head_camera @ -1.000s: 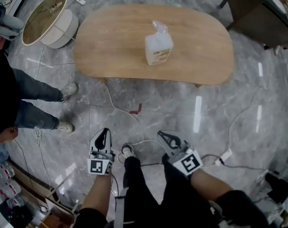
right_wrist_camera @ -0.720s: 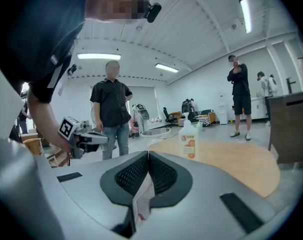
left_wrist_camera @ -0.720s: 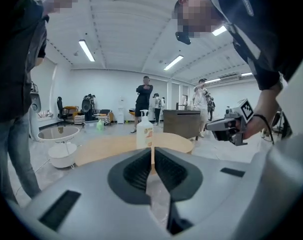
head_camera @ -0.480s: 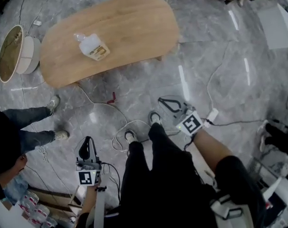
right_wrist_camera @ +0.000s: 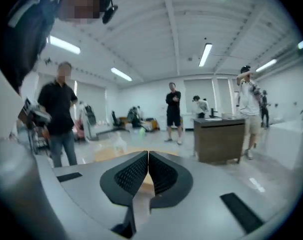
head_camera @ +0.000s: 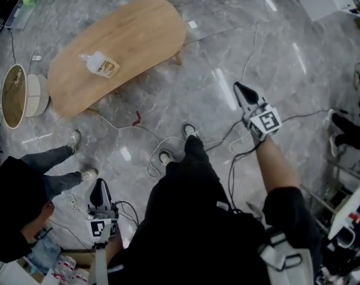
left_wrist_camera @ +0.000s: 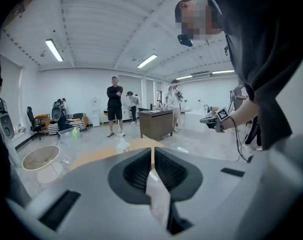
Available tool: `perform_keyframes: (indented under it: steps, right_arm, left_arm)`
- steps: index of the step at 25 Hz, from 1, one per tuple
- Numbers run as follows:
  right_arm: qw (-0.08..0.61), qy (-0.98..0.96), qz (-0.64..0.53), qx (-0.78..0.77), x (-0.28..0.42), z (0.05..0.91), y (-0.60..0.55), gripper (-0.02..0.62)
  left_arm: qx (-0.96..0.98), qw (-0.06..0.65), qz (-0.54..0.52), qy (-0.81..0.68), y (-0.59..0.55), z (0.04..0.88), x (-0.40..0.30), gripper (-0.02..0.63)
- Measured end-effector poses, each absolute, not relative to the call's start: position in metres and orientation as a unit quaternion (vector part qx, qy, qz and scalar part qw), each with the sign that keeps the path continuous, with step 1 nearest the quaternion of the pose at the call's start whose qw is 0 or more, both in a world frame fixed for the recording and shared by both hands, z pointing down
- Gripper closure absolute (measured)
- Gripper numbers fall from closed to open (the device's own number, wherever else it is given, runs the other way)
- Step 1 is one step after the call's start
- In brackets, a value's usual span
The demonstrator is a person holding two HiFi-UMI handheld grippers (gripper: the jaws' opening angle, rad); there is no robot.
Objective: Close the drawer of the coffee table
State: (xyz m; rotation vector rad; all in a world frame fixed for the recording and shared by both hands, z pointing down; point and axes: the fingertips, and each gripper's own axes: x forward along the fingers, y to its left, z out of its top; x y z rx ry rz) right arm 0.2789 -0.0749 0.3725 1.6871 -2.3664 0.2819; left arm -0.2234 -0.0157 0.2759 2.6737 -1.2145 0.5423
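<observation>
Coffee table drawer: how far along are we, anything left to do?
Done, it seems: no drawer juts out from under the coffee table, though its front is hidden from above. In hand: nothing; the left gripper and right gripper are both shut, empty and well clear of the table. Left: probably only a check of the drawer front.
</observation>
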Motion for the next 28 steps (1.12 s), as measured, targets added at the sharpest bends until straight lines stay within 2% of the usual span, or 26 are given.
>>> perform_keyframes:
  steps: [2,4,7,10,17,20,28]
  right_arm:
    - [0.018,-0.849,0.102,0.518,0.197,0.288,-0.069,0.583]
    - [-0.028,-0.883,0.095,0.458,0.119,0.214,-0.057,0.583]
    - [-0.040,-0.911,0.066,0.404,0.041,0.150,-0.040,0.584]
    - [-0.054,-0.925,0.061,0.370,-0.006,0.110,-0.027,0.584]
    - [-0.068,-0.948,0.046,0.308,-0.060,0.035,0.000,0.584]
    - [-0.074,-0.954,0.039,0.289,-0.072,0.024,0.006,0.584]
    - [-0.060,-0.963,0.031,0.260,-0.086,0.017,0.016,0.586]
  left_arm:
    - [0.898,0.074,0.155,-0.405,-0.012,0.255,-0.217,0.588]
    - [0.906,0.060,0.129,-0.398,-0.013,0.231,-0.204,0.588]
    - [0.924,0.029,0.102,-0.368,-0.019,0.195,-0.171,0.588]
    - [0.934,0.021,0.061,-0.351,-0.027,0.148,-0.145,0.588]
    - [0.942,-0.013,0.037,-0.333,-0.013,0.060,-0.131,0.588]
    - [0.943,-0.027,0.030,-0.329,-0.008,0.051,-0.130,0.588]
    - [0.943,-0.003,0.032,-0.332,0.005,0.049,-0.134,0.588]
